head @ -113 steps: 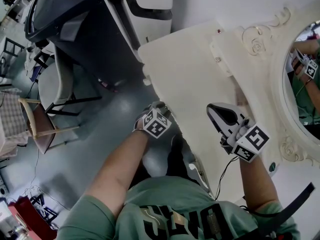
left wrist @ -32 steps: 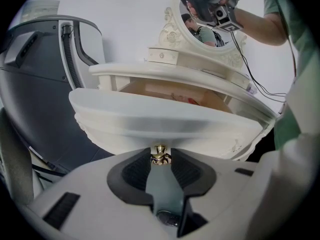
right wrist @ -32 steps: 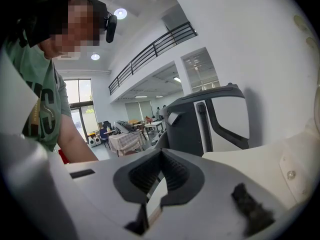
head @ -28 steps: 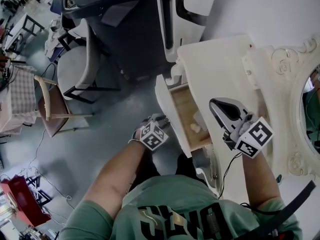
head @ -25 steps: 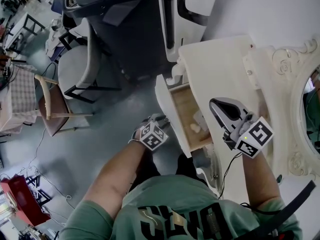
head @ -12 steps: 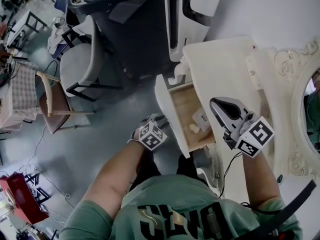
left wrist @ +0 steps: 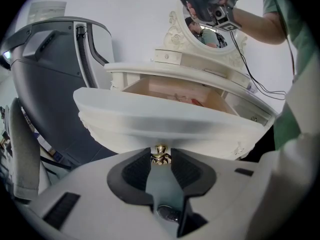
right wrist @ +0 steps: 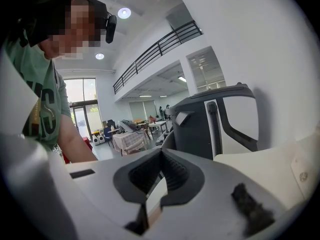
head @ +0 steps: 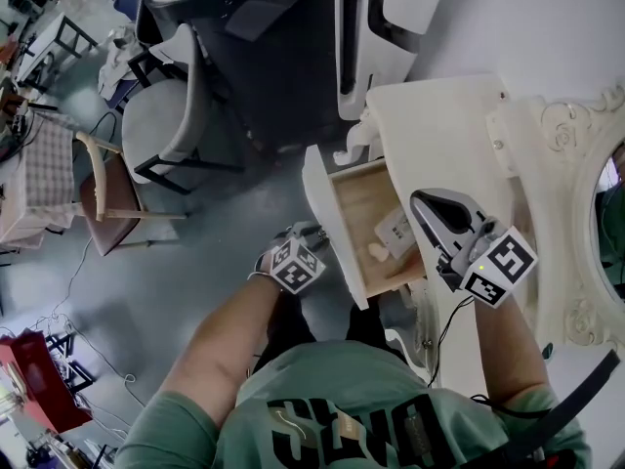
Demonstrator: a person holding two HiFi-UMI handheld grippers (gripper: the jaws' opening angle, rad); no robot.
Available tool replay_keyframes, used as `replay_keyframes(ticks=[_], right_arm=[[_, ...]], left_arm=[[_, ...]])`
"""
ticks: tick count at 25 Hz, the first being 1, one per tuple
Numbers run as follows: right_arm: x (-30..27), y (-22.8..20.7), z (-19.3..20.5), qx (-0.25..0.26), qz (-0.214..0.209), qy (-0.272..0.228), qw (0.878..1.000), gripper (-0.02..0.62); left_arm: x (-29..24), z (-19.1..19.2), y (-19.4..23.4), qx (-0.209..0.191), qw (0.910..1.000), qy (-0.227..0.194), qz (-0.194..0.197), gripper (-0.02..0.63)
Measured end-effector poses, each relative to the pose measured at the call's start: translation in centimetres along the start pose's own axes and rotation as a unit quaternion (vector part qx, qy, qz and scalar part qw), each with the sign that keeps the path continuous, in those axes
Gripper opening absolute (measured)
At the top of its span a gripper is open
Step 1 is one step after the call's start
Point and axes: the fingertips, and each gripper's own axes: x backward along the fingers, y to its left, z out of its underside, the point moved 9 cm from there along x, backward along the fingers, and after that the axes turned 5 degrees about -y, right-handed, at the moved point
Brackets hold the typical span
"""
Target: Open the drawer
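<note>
Cream drawer (head: 359,198) stands pulled out from the desk's (head: 439,125) front edge, holding a white box (head: 395,231) and a small pale lump (head: 378,252). Its brass knob (left wrist: 160,154) sits clamped in the left hand-held gripper (left wrist: 160,157); the right hand-held gripper (right wrist: 159,153) is closed, empty.

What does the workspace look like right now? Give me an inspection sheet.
Surface: cream dressing table top, with an oval mirror at its back.
Job's things: cream drawer stands partly open; small brass knob on its front.
Clutter: white box and small pale item inside the drawer.
Grippers: left gripper clamped on the knob; right gripper shut, empty, above the tabletop.
Cables: black cable hangs below the right gripper.
Surroundings: large dark grey machine, grey chair, wooden chair, grey floor.
</note>
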Motion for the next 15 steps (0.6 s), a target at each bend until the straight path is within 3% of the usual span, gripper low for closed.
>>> replay_keyframes(ticks=[15], right_arm=[[-0.7, 1.2, -0.1, 0.003, -0.002, -0.001, 1.0, 0.011]], left_arm=[[1.2, 1.1, 0.3, 0.004, 1.0, -0.005, -0.007, 0.131]])
